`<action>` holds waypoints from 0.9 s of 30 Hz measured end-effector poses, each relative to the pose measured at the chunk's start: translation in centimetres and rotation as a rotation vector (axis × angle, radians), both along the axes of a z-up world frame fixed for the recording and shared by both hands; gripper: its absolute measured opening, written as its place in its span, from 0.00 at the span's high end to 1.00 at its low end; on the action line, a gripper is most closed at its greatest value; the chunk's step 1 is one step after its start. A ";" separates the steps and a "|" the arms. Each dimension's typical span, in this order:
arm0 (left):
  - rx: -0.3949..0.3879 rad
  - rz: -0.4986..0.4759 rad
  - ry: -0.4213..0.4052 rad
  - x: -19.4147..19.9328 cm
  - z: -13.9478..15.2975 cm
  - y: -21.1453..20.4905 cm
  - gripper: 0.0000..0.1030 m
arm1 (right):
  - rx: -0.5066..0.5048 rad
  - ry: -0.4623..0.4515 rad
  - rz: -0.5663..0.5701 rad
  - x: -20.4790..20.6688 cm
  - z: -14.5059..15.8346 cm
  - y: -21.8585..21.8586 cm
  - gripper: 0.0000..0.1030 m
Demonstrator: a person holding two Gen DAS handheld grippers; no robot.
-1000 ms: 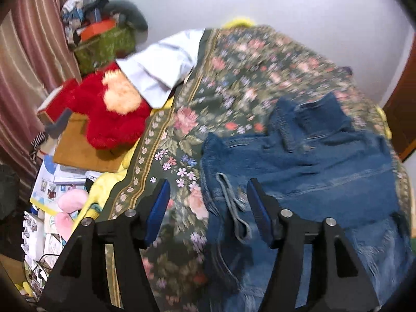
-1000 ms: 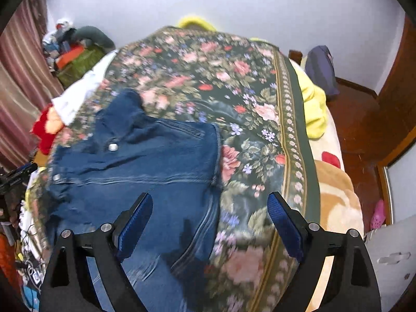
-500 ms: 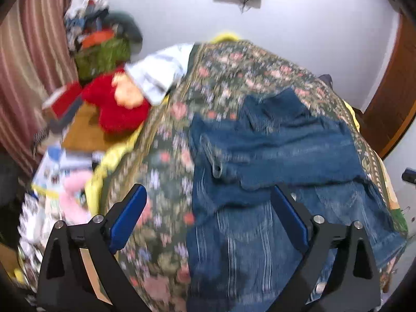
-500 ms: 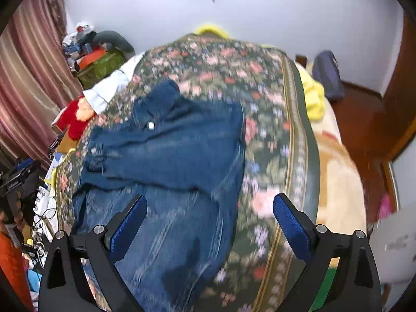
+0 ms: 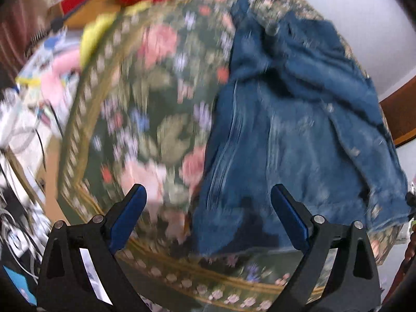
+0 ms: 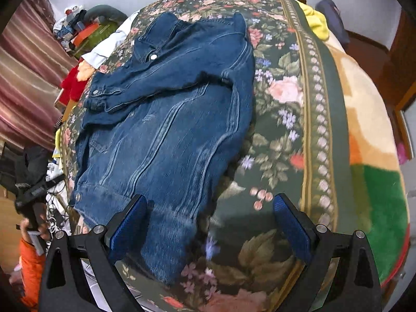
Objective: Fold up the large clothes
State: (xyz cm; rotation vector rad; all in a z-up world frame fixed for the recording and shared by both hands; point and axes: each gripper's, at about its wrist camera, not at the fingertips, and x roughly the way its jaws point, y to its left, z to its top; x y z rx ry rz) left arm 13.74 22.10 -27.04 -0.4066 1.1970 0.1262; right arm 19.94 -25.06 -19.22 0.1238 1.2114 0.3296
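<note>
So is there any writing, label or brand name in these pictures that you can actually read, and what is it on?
None can be read.
Blue denim jacket on the dark green floral bedspread: metal buttons, no legible label or lettering.
Black device at the left edge: a pale marking, too small and blurred to read.
Printed papers beside the bed: smeared by motion blur, illegible.

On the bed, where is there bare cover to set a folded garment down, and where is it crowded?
Free: the floral bedspread between the blue denim jacket and the gold border band, and the far end beyond the collar. Crowded: the floor beside the bed past the jacket's far side, with a red plush toy and piled clutter.
</note>
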 end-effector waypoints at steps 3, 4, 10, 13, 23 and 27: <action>-0.076 0.033 0.027 -1.3 -2.3 -0.3 0.06 | 0.003 -0.008 -0.008 -0.3 0.0 0.1 0.06; -0.099 0.045 0.027 -1.6 -2.8 -0.4 0.06 | 0.009 -0.008 -0.013 -0.3 0.0 0.1 0.06; -0.120 0.079 -0.035 -1.7 -3.2 -1.3 0.33 | 0.002 -0.036 0.029 -0.7 -0.1 1.1 0.11; -0.088 0.062 -0.029 -0.8 -2.7 -2.6 0.49 | 0.026 -0.072 0.052 -1.0 0.4 1.5 0.34; -0.088 0.050 -0.144 -1.1 2.3 -2.8 0.78 | 0.147 -0.064 0.075 0.4 0.9 1.5 0.76; -0.061 0.005 -0.223 0.1 6.2 -3.7 0.79 | 0.130 -0.113 0.122 1.3 1.4 2.3 0.78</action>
